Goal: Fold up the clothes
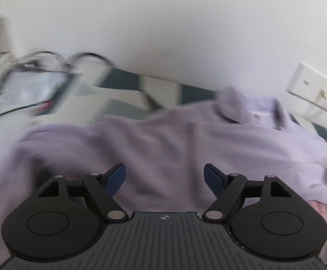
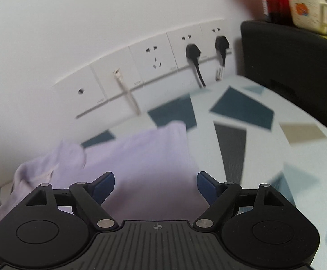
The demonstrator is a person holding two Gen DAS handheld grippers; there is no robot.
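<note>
Both grippers are hanging over the cloth with nothing between their fingers. The left gripper [image 1: 164, 175] is spreading its blue pads wide above the broad middle of a lilac shirt [image 1: 163, 144], which is lying rumpled across the patterned tablecloth [image 1: 127, 94], its collar [image 1: 249, 108] bunched up at the far side near the wall. The left view is heavily smeared, so finer creases are hard to call.

Over on the right, the right gripper [image 2: 155, 184] is gaping just as wide, hovering above one flat, squared-off end of the same lilac shirt [image 2: 145, 157], with a crumpled bit sitting off to its left. Bare tablecloth [image 2: 253, 135] is running out to the right, a row of wall sockets [image 2: 152, 60] is lining the wall behind, and an enamel mug [image 2: 309, 11] is perched on a black box [image 2: 294, 63] in the corner.

My read: this is looking like an early step, between grasps, with the garment laid out but not yet neatly folded. Next up, each gripper probably needs to be dropping onto an edge or corner, pinching a single layer, then lifting together without dragging the rest out of shape.
</note>
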